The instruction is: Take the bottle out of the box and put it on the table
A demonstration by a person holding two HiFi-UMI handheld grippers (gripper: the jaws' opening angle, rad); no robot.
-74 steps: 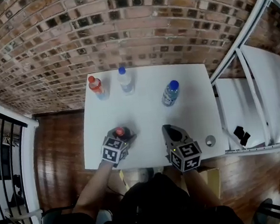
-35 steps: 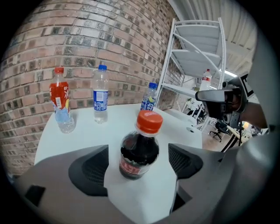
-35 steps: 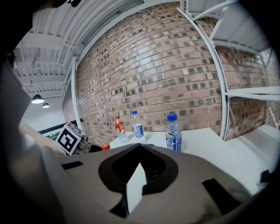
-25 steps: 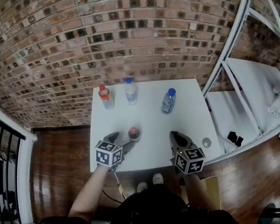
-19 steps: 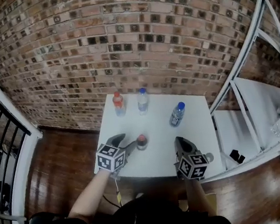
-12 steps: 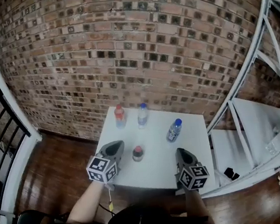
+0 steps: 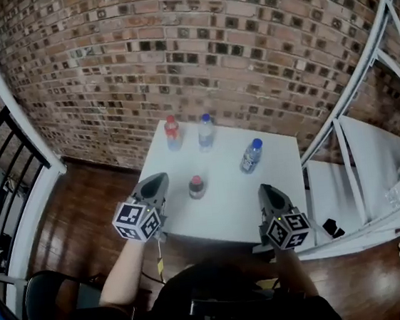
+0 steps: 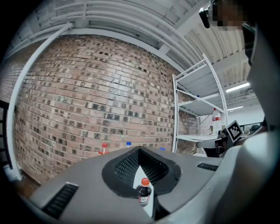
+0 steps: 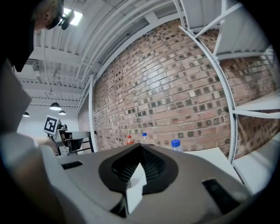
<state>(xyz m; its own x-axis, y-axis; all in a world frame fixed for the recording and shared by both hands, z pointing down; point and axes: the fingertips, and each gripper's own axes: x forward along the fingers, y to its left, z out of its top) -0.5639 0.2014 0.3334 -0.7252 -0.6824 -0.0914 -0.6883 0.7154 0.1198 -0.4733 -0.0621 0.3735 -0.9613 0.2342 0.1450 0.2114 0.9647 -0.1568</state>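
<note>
**Dark bottle is standing on the desk, free of both tools**

The left tool (image 7: 158,179) is hanging over the near left edge of the white desk (image 7: 228,213). Its jaws are pressed together with nothing in them. The right tool (image 7: 266,190) is hanging over the near right edge, jaws together too, holding nothing. The small dark bottle (image 7: 197,187) is standing upright on the desk, just past the left tool and not touching it. Farther back a red-capped bottle (image 7: 172,133), a blue-capped bottle (image 7: 205,132) and another blue-capped one (image 7: 251,155) are standing before the brick wall (image 7: 173,51).
</note>
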